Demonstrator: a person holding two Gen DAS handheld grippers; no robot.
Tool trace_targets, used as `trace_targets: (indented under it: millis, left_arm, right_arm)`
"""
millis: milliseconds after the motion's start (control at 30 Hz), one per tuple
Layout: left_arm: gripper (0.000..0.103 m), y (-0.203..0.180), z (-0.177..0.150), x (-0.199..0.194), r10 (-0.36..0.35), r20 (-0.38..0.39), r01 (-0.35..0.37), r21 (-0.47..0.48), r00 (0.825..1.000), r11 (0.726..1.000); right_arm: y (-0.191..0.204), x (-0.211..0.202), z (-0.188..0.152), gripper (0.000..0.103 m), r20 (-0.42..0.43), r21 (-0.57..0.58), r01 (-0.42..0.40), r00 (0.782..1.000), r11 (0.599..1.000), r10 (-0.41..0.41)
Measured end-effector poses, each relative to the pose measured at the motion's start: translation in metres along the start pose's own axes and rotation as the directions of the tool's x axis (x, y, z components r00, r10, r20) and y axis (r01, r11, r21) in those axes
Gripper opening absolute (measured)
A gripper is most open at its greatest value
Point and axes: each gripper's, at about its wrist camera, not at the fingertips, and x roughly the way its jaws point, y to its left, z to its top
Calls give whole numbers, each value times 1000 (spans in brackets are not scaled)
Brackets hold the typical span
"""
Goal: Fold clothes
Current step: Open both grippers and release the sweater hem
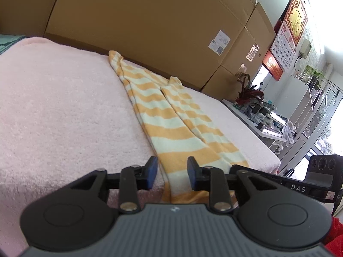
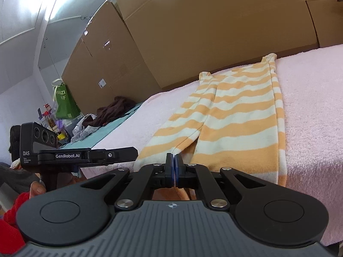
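Where fingers gape, striped pants (image 1: pixel 171 128) between.

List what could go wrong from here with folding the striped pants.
1. The left gripper is open over the waist of the striped pants; it might pinch only the top layer.
2. The right gripper is shut at the waist edge, though whether it holds cloth is unclear, so a lift may be uneven.
3. The waist overhangs the pink blanket; a tug could slide the pants off.
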Motion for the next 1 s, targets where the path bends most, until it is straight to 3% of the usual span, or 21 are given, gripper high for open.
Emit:
trace_targets:
  millis: [133, 200, 333, 367, 400, 467, 567, 633, 733, 800, 833, 900, 1000]
  left_arm:
    - [27, -4, 4, -1, -7, 41, 6, 9, 999, 1000]
    - [27, -9, 5, 4, -15, 41, 14, 22, 999, 1000]
    - [29, -20, 4, 14, -21, 27, 19, 79, 999, 997]
    - [34, -21, 3, 16, -10, 23, 7, 99, 1000, 995]
    - [47, -22, 2, 17, 1, 19, -4, 119, 1000, 993]
    - [50, -25, 0, 20, 24, 13, -26, 158, 1000, 987]
    - [52, -29, -4, 24, 59, 5, -58, 217, 998, 974]
    - [67, -32, -6, 27, 82, 1, -79, 256, 997, 963]
    - [66, -36, -10, 31, 117, -4, -110, 314, 993, 943]
    - [64, -42, -5, 31, 64, 17, -66, 314, 998, 947]
    - [65, -45, -2, 30, 35, 28, -42, 312, 999, 949]
    - [68, -52, 1, 37, 29, 41, -41, 335, 999, 941]
    - [66, -48, 6, 53, 62, 1, -60, 283, 998, 957]
  right_arm:
    - [-5, 8, -5, 2, -75, -1, 21, 997, 1000, -21]
    - [-5, 11, -10, 8, -103, 0, 22, 994, 1000, -22]
    - [-1, -4, 1, 9, 10, -34, 38, 999, 999, -38]
    - [-2, -5, 7, 10, 38, -37, 43, 998, 998, -42]
    - [-2, -2, 12, 10, 43, -37, 35, 999, 999, -34]
    - [-3, 11, 19, 10, 41, -31, 37, 999, 999, -35]
    - [-10, 40, 16, 7, -38, -20, 66, 997, 998, -67]
    - [-12, 39, 12, 9, -16, -6, 59, 998, 998, -59]
    - [-14, 31, 13, 8, -9, 11, 68, 998, 998, -68]
    - [-13, 27, 14, 19, 10, 29, 40, 999, 999, -40]
    - [-11, 26, 15, 19, 21, 31, 18, 1000, 999, -19]
    - [-12, 31, 14, 19, 0, 18, 34, 999, 999, -34]
    - [-20, 27, 18, 12, 1, 31, 49, 999, 998, -49]
